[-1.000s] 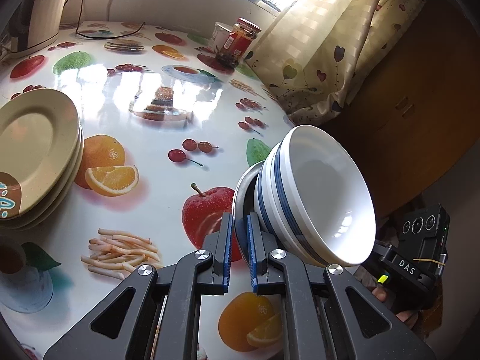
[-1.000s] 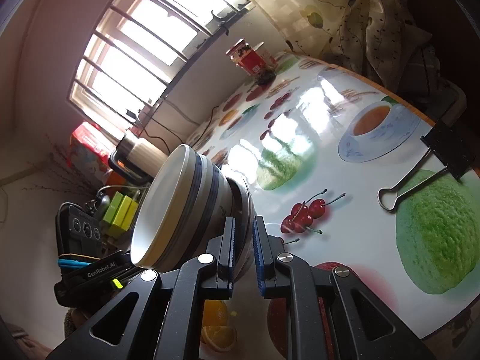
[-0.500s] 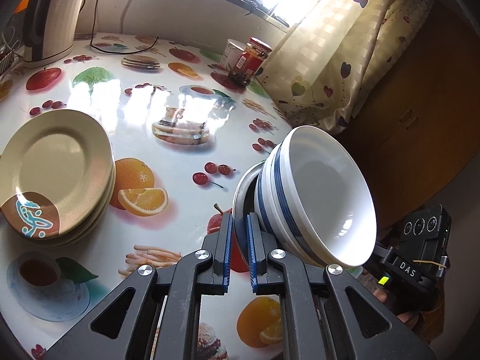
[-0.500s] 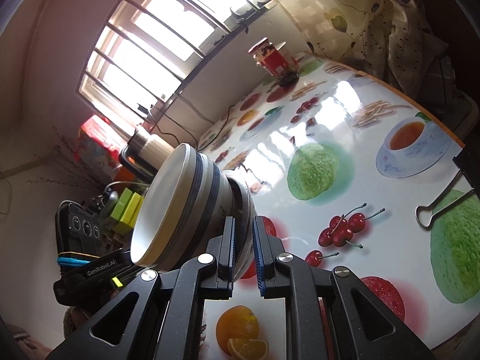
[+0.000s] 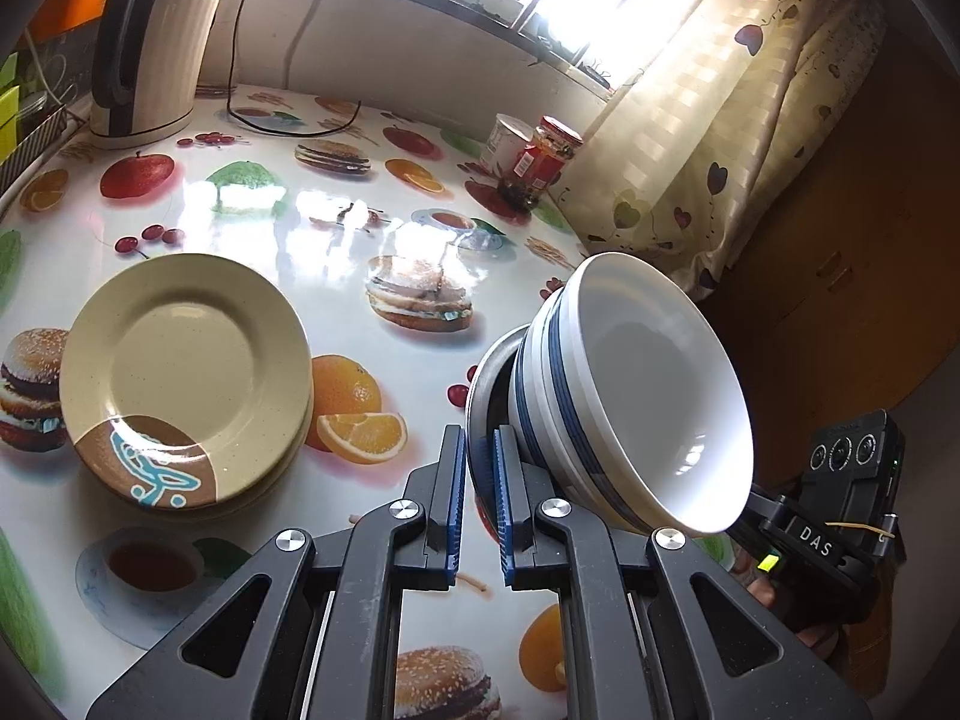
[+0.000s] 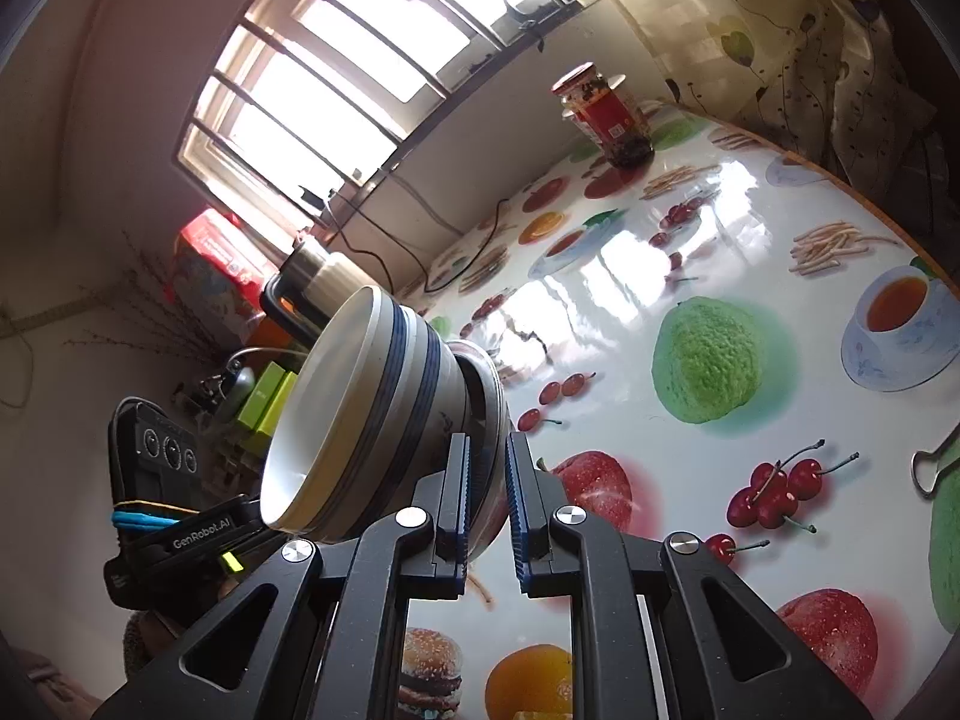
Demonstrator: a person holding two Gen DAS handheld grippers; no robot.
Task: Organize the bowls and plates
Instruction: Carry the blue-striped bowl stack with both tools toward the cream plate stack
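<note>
Glossy fruit-print desk (image 5: 252, 222) carries the plates (image 5: 180, 378), already stacked at its left. Bowls (image 5: 630, 396) are nested too, white with blue bands on a metal bowl (image 5: 486, 384), held tilted in the air above the desk, not yet set down; judging by that, placing is what's left. Left claw (image 5: 477, 498) and right claw (image 6: 486, 498) are each clamped on the metal bowl's rim from opposite sides. Only the left view shows the plates; only the right view shows a binder clip (image 6: 933, 468).
</note>
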